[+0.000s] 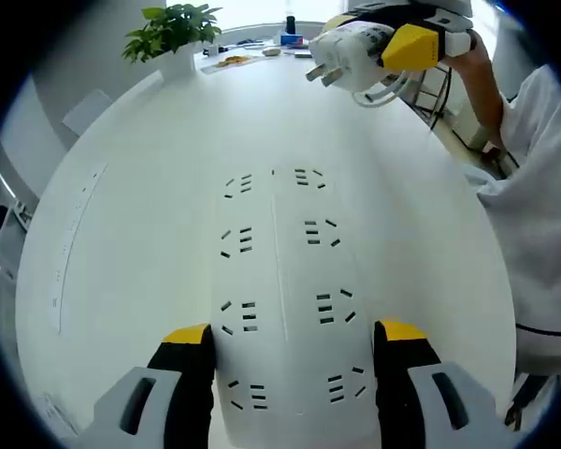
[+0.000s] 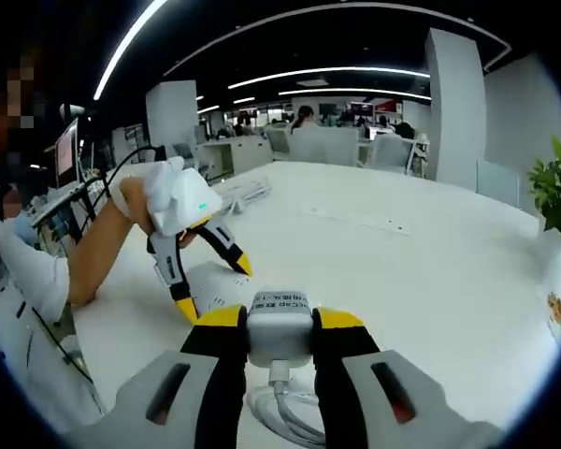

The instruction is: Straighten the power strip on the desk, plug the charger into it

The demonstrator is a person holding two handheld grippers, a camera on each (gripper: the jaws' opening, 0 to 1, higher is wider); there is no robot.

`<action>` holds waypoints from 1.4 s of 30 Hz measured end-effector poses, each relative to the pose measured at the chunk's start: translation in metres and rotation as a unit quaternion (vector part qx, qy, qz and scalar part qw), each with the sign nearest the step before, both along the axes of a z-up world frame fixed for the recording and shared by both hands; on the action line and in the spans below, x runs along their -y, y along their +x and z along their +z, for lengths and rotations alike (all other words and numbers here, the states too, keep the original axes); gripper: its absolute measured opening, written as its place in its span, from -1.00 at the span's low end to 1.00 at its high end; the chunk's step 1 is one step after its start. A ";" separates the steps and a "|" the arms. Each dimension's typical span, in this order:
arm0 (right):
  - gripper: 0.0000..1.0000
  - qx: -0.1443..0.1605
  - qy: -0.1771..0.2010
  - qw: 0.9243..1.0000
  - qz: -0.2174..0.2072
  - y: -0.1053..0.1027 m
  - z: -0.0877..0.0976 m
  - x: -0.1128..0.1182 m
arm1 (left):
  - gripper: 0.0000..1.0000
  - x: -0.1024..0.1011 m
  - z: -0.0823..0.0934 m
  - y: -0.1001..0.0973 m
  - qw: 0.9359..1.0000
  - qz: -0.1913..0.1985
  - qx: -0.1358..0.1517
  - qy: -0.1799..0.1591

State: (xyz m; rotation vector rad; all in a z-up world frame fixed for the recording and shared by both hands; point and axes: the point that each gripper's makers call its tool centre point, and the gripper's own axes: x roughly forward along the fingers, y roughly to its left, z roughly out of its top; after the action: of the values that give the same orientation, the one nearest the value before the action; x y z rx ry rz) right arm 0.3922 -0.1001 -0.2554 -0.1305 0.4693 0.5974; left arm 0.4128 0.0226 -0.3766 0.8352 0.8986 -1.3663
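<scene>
In the left gripper view the left gripper (image 1: pixel 294 365) stands at six o'clock with its black, yellow-tipped jaws set on either side of the near end of the white power strip (image 1: pixel 282 281), one jaw against each long edge, so it is clamped on the strip. The strip lies flat on the white desk (image 1: pixel 140 206) and runs from the jaws straight toward twelve o'clock, its rows of socket slots facing up. Up at one o'clock, well apart from the strip and above the desk, the right gripper (image 1: pixel 393 51) comes in with the white charger (image 1: pixel 351 56) held between its jaws, the charger's metal prongs pointing toward nine o'clock. A potted plant (image 1: pixel 173 33) sits at eleven o'clock near the desk's far edge, and a person's white sleeve (image 1: pixel 542 234) fills the three o'clock side. In the right gripper view the right gripper (image 2: pixel 280 341) rises from six o'clock, jaws closed tight on the charger (image 2: pixel 280 327), whose white cable (image 2: pixel 285 407) loops down between them. At nine to ten o'clock of the charger, near but not touching, the left gripper (image 2: pixel 210 285) reaches down to the end of the power strip (image 2: pixel 210 285) on the desk (image 2: pixel 402 271).
</scene>
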 end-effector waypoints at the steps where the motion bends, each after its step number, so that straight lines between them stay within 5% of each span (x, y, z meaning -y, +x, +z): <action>1: -0.47 -0.005 0.003 1.000 -0.002 0.001 -0.001 0.000 | 0.40 0.000 0.000 0.000 1.000 0.000 0.000 0.000; 14: -0.47 -0.063 -0.017 0.998 -0.002 0.005 -0.023 -0.008 | 0.40 0.000 0.001 0.000 1.000 -0.001 0.000 -0.001; 28: -0.47 -0.169 -0.060 0.984 0.018 0.009 -0.047 -0.015 | 0.40 0.001 0.001 0.000 1.000 -0.003 0.000 -0.004; 42: -0.47 -0.198 -0.085 0.976 0.015 0.012 -0.052 -0.018 | 0.41 0.002 0.000 0.000 1.000 -0.006 0.000 -0.006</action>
State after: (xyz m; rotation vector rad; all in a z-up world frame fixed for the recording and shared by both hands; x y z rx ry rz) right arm 0.4040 -0.0819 -0.3070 -0.1828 0.9079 0.6142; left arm 0.4128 0.0210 -0.3763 0.8323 0.8855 -1.3818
